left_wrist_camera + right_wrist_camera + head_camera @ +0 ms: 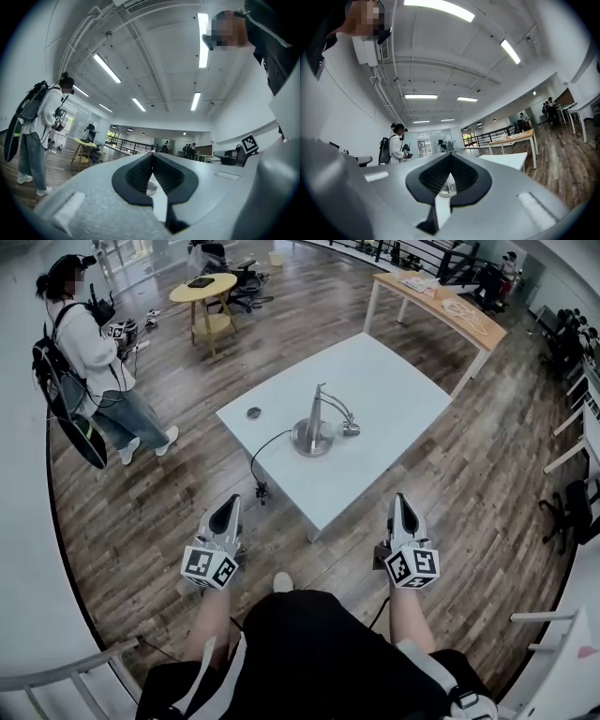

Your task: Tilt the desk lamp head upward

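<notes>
Silver round-based desk lamp [313,435] stands on the white square table [394,381]
Grey left gripper [229,505] and grey right gripper [402,502] hover short of the table, apart from the lamp, jaws pressed together, empty

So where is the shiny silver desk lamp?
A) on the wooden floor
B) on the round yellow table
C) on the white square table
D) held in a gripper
C: the silver desk lamp stands on the white square table, while the left gripper and right gripper are shut and empty, short of it.
</notes>
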The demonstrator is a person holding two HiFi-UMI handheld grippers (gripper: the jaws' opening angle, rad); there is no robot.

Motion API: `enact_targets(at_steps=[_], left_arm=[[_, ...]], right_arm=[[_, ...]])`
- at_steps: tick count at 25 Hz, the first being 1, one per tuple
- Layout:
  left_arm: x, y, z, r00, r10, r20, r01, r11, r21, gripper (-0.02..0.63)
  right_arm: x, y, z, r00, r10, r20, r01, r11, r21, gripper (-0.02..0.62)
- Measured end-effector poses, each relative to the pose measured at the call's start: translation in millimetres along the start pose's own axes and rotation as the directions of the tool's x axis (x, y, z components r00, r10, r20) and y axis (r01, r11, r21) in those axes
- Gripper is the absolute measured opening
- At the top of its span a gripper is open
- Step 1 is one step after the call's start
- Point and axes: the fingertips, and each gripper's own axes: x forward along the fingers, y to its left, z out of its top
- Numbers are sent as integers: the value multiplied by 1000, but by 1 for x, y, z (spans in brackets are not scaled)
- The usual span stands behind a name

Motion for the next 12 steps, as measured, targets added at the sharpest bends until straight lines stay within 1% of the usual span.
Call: enact_targets(at_steps=[6,12], left_arm=[[28,29,-8,999,-35,-18,35,999,-14,0],[50,45,-19,995,-90,-54,89,996,-19,0]], right_arm=[[33,7,-5,1000,-26,-7,26,1000,8,5],[53,16,-9,999,-45,-17,45,999,21,5]])
